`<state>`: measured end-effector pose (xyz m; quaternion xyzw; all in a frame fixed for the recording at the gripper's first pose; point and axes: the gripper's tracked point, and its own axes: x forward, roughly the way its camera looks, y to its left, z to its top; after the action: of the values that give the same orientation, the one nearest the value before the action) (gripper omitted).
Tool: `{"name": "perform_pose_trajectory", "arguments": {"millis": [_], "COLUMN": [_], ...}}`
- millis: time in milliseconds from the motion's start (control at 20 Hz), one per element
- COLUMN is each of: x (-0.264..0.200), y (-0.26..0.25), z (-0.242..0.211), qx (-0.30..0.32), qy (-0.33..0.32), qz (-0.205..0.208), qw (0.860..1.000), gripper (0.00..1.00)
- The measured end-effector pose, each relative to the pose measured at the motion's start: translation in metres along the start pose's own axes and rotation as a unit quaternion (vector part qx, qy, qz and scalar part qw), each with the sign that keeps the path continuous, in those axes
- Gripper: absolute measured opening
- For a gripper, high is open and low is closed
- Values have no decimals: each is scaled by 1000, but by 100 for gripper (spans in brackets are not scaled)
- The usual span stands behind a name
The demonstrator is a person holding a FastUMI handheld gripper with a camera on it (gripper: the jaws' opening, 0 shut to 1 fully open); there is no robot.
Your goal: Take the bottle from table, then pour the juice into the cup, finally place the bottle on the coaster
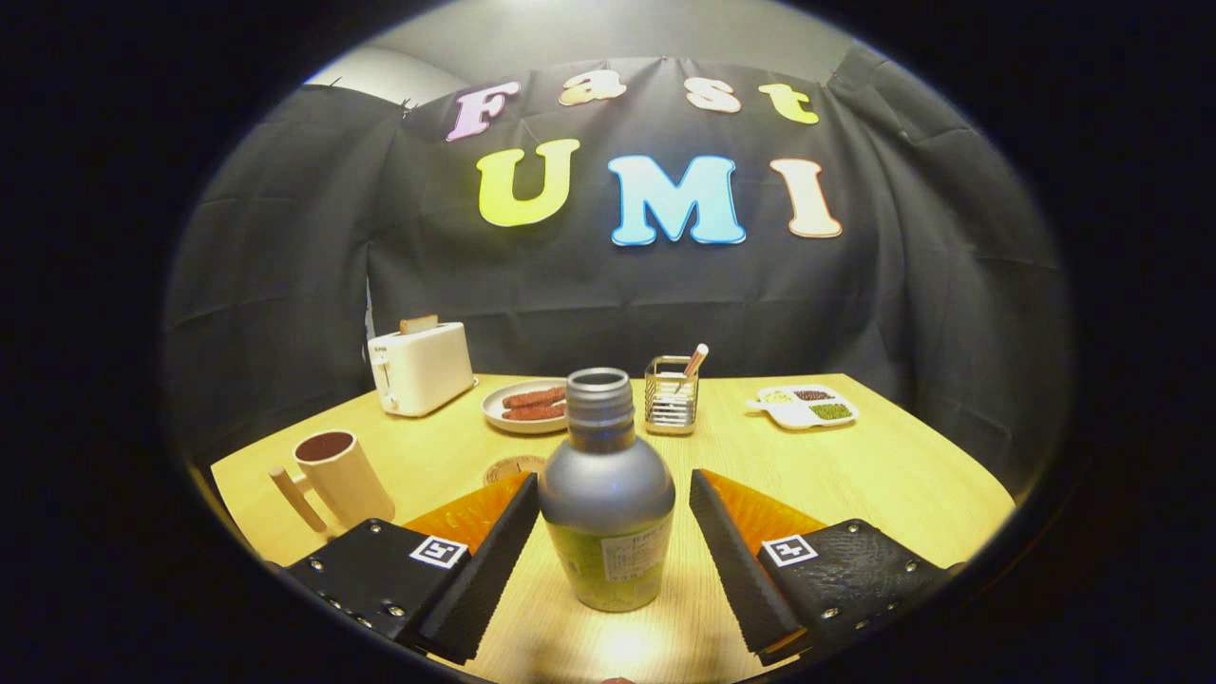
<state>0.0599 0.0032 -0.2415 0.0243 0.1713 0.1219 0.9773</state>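
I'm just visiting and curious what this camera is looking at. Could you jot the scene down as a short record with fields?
gripper: open, one finger on each side of the bottle
bottle: upright on the table, cap off
cup: beside the fingers, dark drink inside
coaster: beyond the fingers, bare
further back: toaster, plate of sausages, utensil holder, snack tray

1. Rides on the tongs (613, 532), looking forward along both fingers (489, 560) — set low, just above the table (883, 465).
2. Faces level across the table toward the black cloth wall (665, 294) at the far side.
3. Sits very near the bottle (608, 494), standing between the spread fingers with a gap at each side.
4. Takes in — through the fisheye — the whole table, from mug (337, 475) to far plates.
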Motion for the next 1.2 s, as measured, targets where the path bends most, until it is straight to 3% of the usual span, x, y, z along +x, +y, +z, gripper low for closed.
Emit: {"name": "perform_pose_trajectory", "arguments": {"millis": [800,900,950,1200], "x": [8,9,8,8], "y": [0,2,2,2], "z": [-53,-53,-55,-52], "qx": [-3,1,1,-11], "qy": [77,80,83,102], "qz": [7,10,9,-2], "qw": [997,997,997,995], "gripper": [97,89,81,75]}}
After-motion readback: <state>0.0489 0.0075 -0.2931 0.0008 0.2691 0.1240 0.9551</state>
